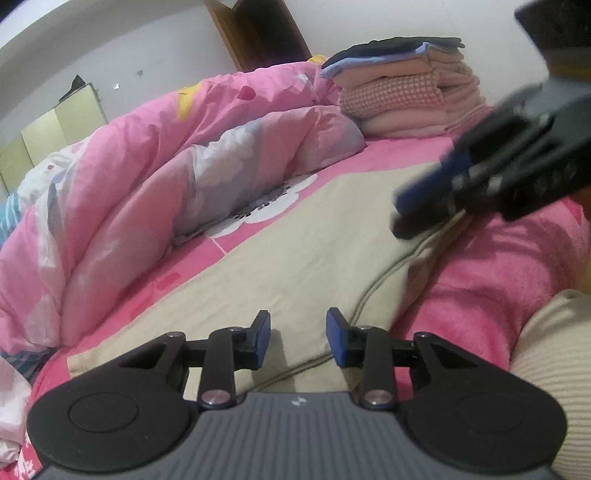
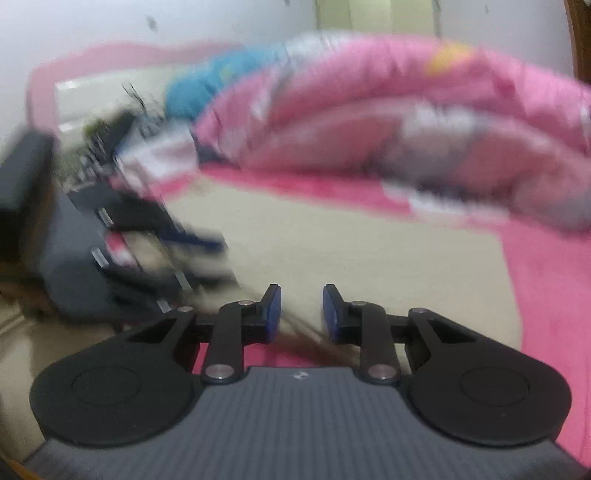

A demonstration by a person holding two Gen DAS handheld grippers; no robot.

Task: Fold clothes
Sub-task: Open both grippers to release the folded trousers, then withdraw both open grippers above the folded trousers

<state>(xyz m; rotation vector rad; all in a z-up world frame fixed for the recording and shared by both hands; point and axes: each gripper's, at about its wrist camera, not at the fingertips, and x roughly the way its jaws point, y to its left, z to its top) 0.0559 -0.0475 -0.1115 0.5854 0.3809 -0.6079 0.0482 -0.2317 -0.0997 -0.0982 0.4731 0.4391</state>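
Observation:
A beige garment (image 1: 295, 251) lies spread flat on the pink bed sheet (image 1: 491, 280). My left gripper (image 1: 297, 338) is open and empty, low over the garment's near edge. My right gripper shows blurred in the left wrist view (image 1: 417, 206) at the garment's right edge. In the right wrist view the right gripper (image 2: 301, 314) is open, over the beige garment (image 2: 369, 254), with the left gripper (image 2: 159, 243) blurred at the left. That view is motion-blurred.
A rumpled pink duvet (image 1: 155, 177) lies along the far side of the bed. A stack of folded clothes (image 1: 402, 92) stands at the back right. A wooden door (image 1: 258, 33) and pale cabinets (image 1: 55, 129) are behind.

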